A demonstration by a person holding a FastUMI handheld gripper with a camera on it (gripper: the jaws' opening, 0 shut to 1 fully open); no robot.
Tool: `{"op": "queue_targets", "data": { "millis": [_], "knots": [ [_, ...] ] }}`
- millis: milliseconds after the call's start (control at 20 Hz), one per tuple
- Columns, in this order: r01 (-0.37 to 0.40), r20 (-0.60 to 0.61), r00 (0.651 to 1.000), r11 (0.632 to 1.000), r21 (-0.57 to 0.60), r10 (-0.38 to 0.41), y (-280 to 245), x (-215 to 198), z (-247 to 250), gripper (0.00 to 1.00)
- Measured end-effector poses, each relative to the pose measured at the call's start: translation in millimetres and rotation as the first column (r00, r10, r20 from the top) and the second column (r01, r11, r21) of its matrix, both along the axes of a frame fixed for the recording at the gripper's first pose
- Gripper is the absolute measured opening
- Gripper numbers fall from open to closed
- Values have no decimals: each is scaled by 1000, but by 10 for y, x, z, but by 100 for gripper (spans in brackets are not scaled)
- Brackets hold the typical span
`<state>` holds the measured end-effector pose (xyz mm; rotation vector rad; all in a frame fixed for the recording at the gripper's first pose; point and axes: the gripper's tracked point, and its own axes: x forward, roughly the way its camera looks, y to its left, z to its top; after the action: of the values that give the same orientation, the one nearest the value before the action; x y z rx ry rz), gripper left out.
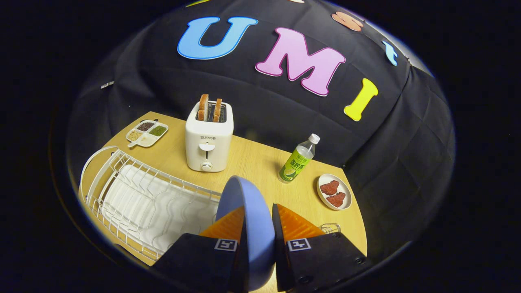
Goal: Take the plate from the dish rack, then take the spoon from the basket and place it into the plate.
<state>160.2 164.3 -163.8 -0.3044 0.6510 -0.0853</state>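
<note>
Black cloth backs our wooden worktop [252, 162], where we have the hand-held gripper [258, 228] clenched on the blue plate [248, 211], gripped edge-on between both fingers above the near end of the white dish rack [134, 191]. Our grip is narrow, on the rim alone, so we judge the plate could pivot or slip, or clip the rack's wires, the toaster [208, 140] or the bottle [298, 160] beyond.

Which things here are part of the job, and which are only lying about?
Job:
- plate, blue, held on edge between the fingers of the tool
- dish rack, white wire, beside the plate
- basket, a wire corner just past the fingers

Lying about:
- toaster with toast
- bottle
- small dish with two red pieces
- divided tray
</note>
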Motion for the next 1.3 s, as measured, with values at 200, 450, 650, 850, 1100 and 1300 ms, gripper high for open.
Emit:
{"op": "queue_targets", "data": {
  "millis": [200, 450, 650, 850, 1100, 1300],
  "knots": [
    [31, 23, 999, 998, -46, -30, 4, -7, 55, 29],
    [32, 39, 999, 996, -78, -29, 32, -177, 126, 30],
    [26, 23, 999, 1000, 1, -26, -43, -188, 124, 30],
    [22, 15, 1000, 995, 100, -24, -160, -237, 210, 30],
    [-34, 59, 998, 970, 241, 21, -284, -373, 546, 30],
    [-58, 91, 995, 935, 350, 27, -550, -607, 792, 30]
  ]
}}
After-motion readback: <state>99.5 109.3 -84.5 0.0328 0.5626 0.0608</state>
